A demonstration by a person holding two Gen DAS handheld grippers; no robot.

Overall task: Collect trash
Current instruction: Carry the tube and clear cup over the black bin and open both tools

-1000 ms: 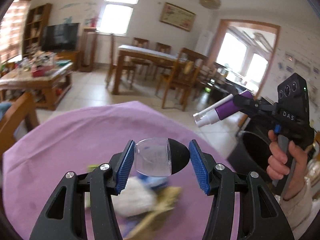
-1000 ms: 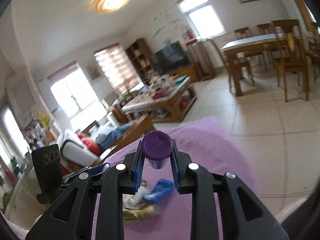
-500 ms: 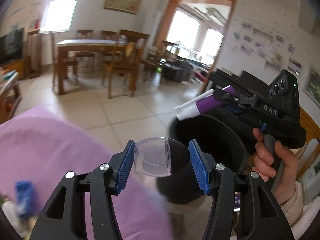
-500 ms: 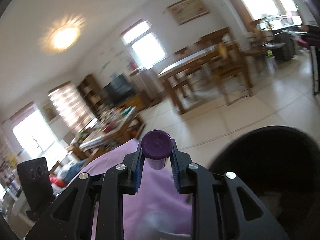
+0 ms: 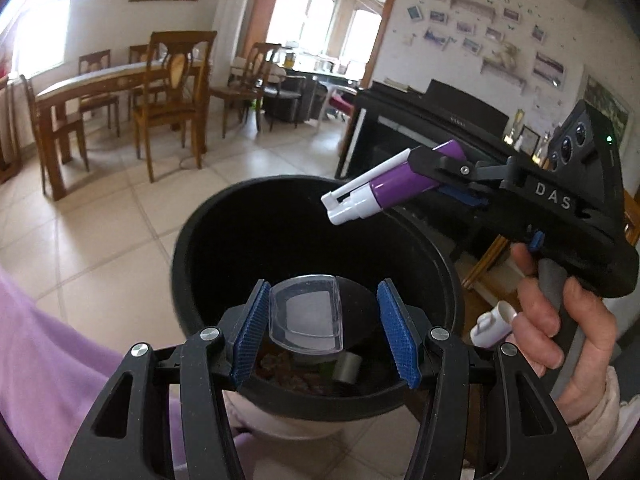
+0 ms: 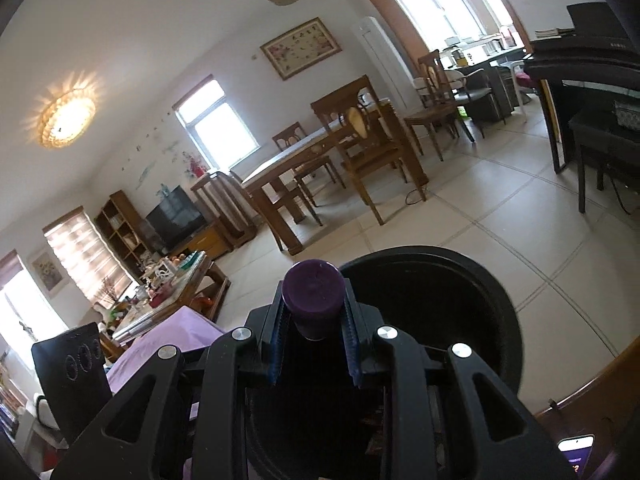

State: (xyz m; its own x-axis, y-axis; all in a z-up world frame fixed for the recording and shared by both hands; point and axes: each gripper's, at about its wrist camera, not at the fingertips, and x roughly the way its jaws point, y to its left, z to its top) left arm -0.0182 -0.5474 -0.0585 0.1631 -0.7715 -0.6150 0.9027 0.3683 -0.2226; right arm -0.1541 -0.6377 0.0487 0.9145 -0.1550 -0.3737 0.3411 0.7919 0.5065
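Observation:
My left gripper (image 5: 320, 328) is shut on a clear plastic cap with a black dome end (image 5: 306, 312) and holds it just over the near rim of a round black trash bin (image 5: 208, 240). Scraps lie at the bin's bottom (image 5: 304, 376). In the left wrist view a hand (image 5: 560, 320) holds my right gripper (image 5: 424, 178), shut on a purple spray bottle with a white nozzle (image 5: 388, 188); the nozzle points over the bin's far right rim. The right wrist view shows the bottle's purple base (image 6: 313, 292) clamped between the right gripper (image 6: 314, 320) pads, above the bin (image 6: 480, 280).
The purple tablecloth (image 5: 48, 360) lies at the lower left, beside the bin. A black piano (image 5: 420, 128) stands behind the bin, and a wooden dining table with chairs (image 5: 120, 92) is across the tiled floor. The hand also holds a small white cap (image 5: 492, 324).
Both grippers have swung right, off the purple table with its litter, and come down over the black bin. Each still holds the same item.

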